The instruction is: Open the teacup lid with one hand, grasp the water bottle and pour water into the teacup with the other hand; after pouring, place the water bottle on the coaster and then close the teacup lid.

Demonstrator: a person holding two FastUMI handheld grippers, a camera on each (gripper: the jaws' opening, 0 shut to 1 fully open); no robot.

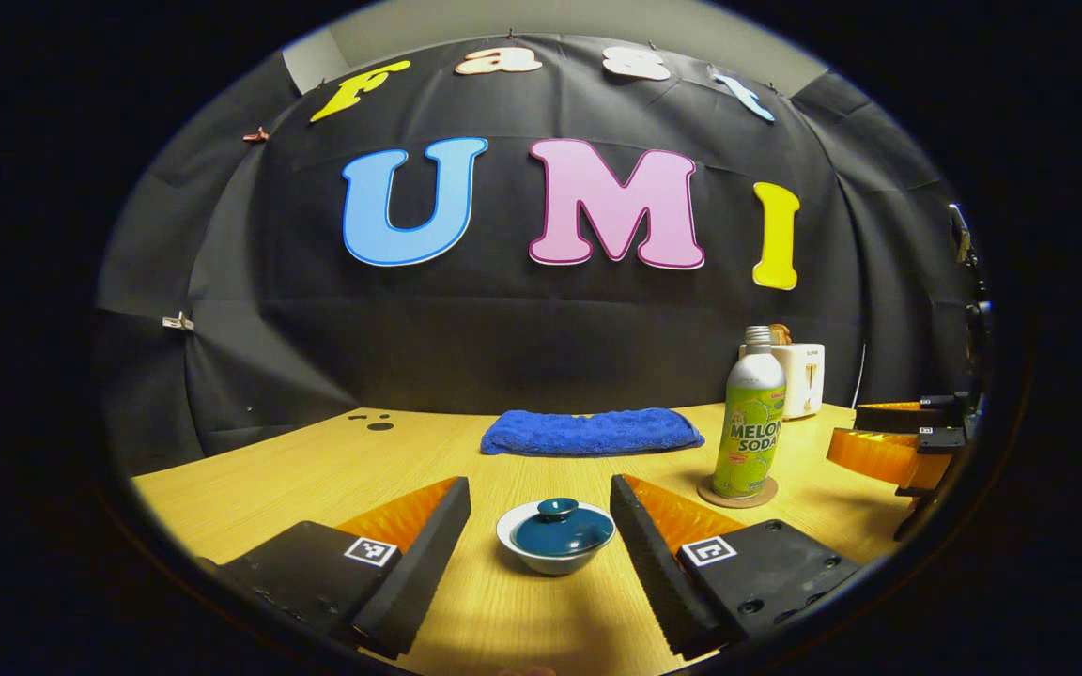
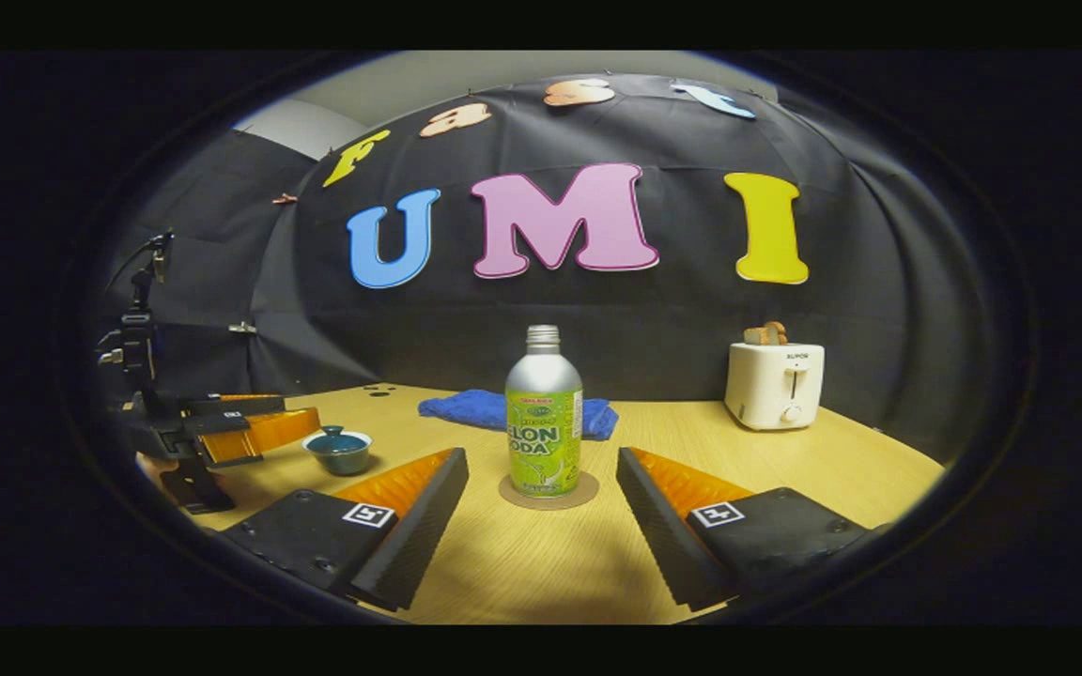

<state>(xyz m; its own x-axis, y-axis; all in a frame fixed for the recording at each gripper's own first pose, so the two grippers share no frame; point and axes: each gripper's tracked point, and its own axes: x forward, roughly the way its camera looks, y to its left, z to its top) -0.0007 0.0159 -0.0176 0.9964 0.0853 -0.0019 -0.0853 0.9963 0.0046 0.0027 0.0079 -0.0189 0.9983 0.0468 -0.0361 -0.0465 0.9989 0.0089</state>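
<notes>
A white teacup [image 1: 555,556] with a dark teal lid [image 1: 560,528] on it sits on the wooden table just ahead of my left gripper [image 1: 541,502], which is open, its fingers either side of the cup without touching. A green and silver bottle [image 2: 544,418] stands upright on a round coaster [image 2: 548,492] straight ahead of my open right gripper [image 2: 541,474]. From the left gripper view the bottle [image 1: 750,418] stands to the right of the cup, with the right gripper [image 1: 888,437] beyond it. The right gripper view has the teacup [image 2: 338,452] far left beside the left gripper [image 2: 250,427].
A folded blue towel [image 1: 590,433] lies at the back of the table [image 1: 316,469]. A white toaster [image 2: 774,383] holding toast stands at the back right. Black cloth closes off the rear.
</notes>
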